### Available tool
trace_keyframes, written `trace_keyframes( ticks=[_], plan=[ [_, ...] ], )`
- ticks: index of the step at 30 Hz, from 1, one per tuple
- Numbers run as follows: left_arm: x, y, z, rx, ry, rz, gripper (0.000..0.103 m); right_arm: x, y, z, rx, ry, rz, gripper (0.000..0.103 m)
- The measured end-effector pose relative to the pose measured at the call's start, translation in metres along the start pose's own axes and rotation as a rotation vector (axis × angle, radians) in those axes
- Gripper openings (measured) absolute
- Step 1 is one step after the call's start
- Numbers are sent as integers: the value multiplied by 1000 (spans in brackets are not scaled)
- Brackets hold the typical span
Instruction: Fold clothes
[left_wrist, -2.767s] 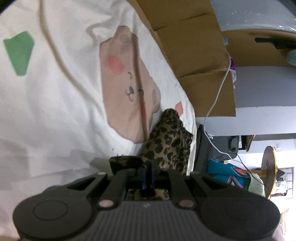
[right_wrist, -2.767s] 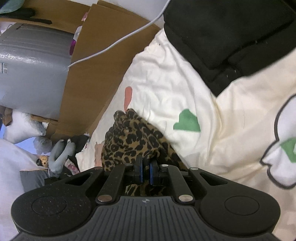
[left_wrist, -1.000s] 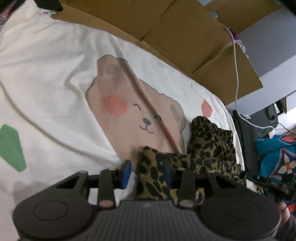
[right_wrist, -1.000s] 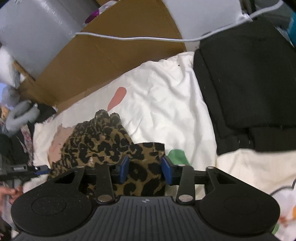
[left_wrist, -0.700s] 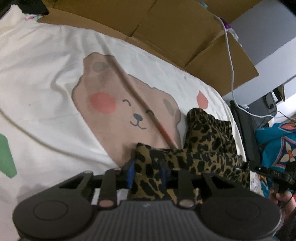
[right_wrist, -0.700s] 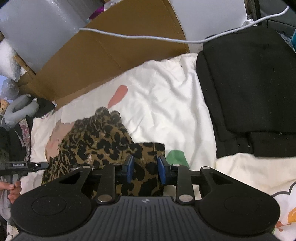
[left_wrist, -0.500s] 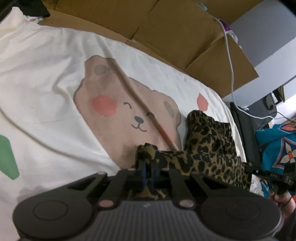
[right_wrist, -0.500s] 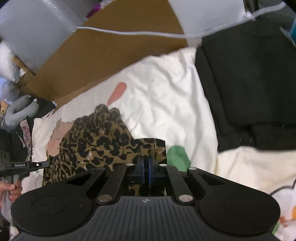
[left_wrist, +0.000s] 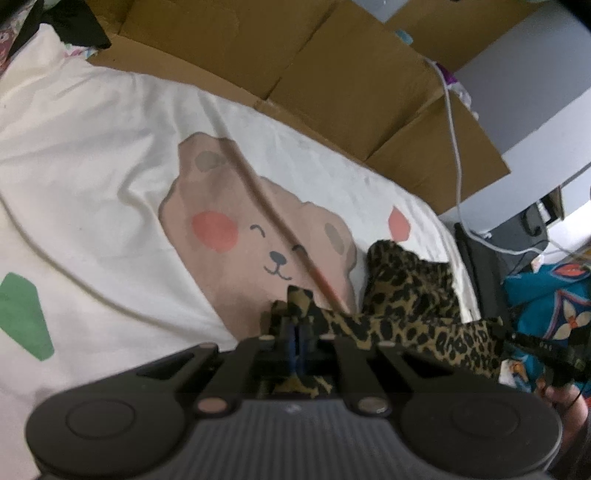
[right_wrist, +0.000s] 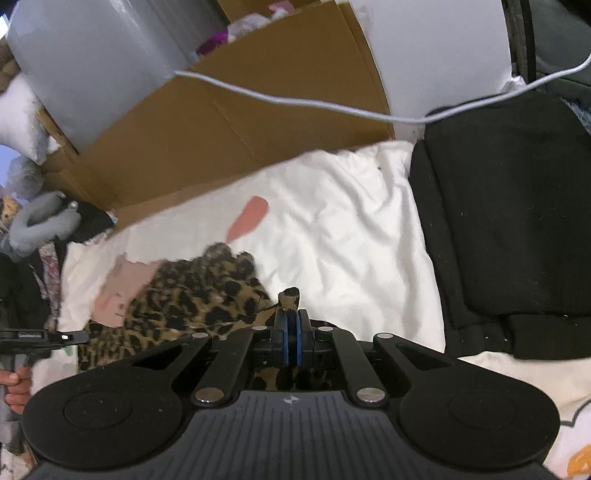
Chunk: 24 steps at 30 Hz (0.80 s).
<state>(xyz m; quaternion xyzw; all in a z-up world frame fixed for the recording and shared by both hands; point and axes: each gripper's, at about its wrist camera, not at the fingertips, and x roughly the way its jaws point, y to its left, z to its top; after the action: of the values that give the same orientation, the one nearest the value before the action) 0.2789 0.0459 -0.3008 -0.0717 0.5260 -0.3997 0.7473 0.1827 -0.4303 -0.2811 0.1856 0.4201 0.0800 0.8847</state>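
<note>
Left gripper: jaws closed on a corner of the leopard cloth, a small peak of fabric poking up past the fingertips. From there the cloth runs taut toward 3 o'clock, with a loose bunch heaped at about 1 o'clock from the jaws.

Right gripper: jaws closed on another corner of the same cloth, a tab of fabric standing above the tips. The bulk of it lies bunched at 10 o'clock from the jaws.

Cloth sits on the bed sheet, white, printed with a bear face; the bunched part lies at the bear's 3 o'clock edge. A long crease crosses the bear from 11 to 5 o'clock.

Right view: black garment, folded, on the sheet at 2 o'clock, well apart from the leopard cloth. Cardboard stands along the sheet's far edge, a white cable hanging across it.

Each view catches the other gripper at its edge: right one at 3 o'clock in the left view, left one at 9 o'clock in the right view. Both frames slightly blurred.
</note>
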Motion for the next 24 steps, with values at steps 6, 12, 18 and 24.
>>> trace_keyframes(
  ticks=[6,12,18,24],
  plan=[
    [6,-1,-5,33,14,38,2,28,-5,-9,-15,44,-45,3],
    [9,-5,-6,63,35,69,13,30,4,-12,-83,61,-110,23],
    [18,-14,-6,123,51,85,26,35,1,-14,-96,85,-128,40],
    [28,-17,-4,165,50,108,26,46,9,-19,-170,101,-143,40]
  ],
)
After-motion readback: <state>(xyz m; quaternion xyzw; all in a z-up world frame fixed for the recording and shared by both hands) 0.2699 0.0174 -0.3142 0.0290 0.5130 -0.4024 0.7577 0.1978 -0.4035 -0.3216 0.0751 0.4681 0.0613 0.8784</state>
